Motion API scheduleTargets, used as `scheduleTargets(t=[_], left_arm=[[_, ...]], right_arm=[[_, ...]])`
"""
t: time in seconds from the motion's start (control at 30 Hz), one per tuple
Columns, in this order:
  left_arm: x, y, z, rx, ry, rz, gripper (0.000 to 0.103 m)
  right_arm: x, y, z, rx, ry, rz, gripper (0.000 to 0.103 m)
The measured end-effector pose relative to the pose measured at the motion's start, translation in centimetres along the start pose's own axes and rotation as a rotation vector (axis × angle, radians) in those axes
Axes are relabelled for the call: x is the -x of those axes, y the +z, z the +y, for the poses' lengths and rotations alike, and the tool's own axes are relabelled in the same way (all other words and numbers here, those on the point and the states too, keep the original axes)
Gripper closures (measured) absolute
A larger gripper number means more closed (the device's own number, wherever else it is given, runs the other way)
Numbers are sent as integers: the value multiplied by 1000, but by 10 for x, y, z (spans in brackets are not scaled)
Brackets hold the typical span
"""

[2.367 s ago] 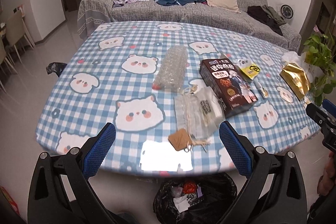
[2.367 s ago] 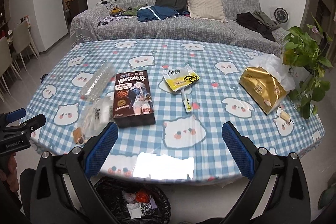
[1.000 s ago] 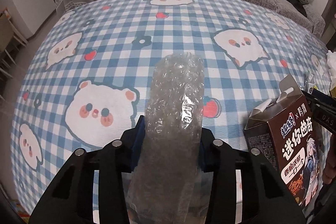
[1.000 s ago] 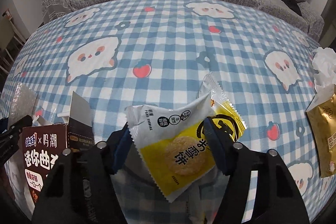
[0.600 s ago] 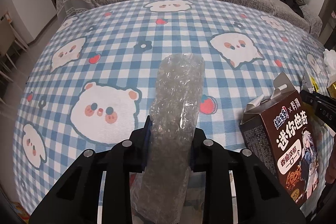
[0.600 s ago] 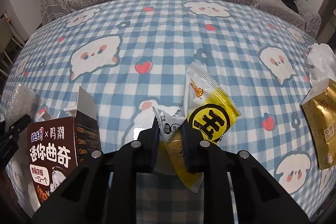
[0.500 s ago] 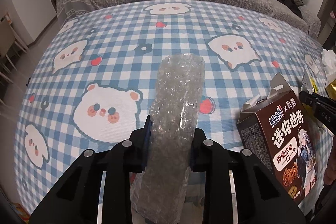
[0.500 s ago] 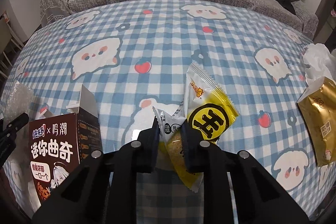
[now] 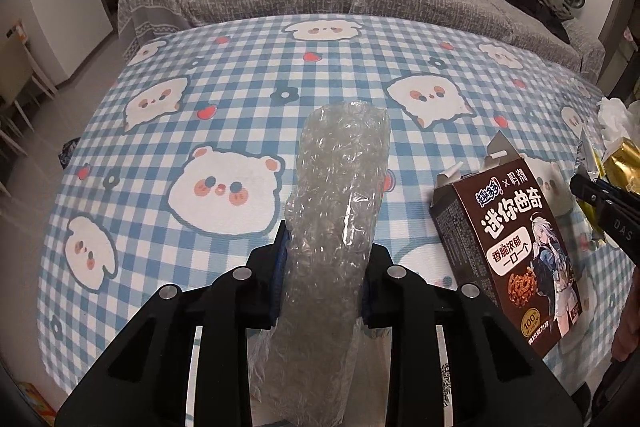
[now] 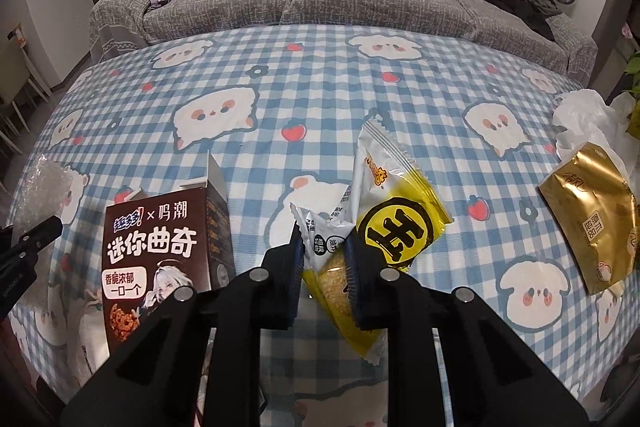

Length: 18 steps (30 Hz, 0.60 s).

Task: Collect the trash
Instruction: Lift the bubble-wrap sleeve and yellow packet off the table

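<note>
A table under a blue-and-white checked cloth (image 9: 248, 67) printed with cartoon animal faces fills both views, and on it a dark brown cookie box (image 10: 160, 259) stands with its top flaps open, a gold foil pack (image 10: 592, 219) lying toward the right edge. The left gripper (image 9: 324, 267) is clamped on a long roll of clear, crinkled bubble wrap (image 9: 340, 195), which juts forward from between the blue pads above the cloth. The right gripper (image 10: 324, 255) is pinched tight on a torn yellow-and-white snack wrapper (image 10: 384, 219), creased at the pads, its yellow end with a black circular logo sticking up to the right.
</note>
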State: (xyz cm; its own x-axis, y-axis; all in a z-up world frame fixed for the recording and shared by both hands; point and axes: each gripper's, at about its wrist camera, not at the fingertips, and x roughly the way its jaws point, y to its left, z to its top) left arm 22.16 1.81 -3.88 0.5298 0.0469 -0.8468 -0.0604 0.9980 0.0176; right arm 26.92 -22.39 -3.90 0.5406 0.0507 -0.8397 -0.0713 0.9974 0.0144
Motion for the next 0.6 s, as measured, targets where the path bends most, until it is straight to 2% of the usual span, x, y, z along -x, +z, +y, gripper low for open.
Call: scheduleTargets(t=[0.6], left_arm=[[69, -34, -4, 0, -17, -55, 76]], right_arm=[[80, -30, 13, -12, 22, -73, 85]])
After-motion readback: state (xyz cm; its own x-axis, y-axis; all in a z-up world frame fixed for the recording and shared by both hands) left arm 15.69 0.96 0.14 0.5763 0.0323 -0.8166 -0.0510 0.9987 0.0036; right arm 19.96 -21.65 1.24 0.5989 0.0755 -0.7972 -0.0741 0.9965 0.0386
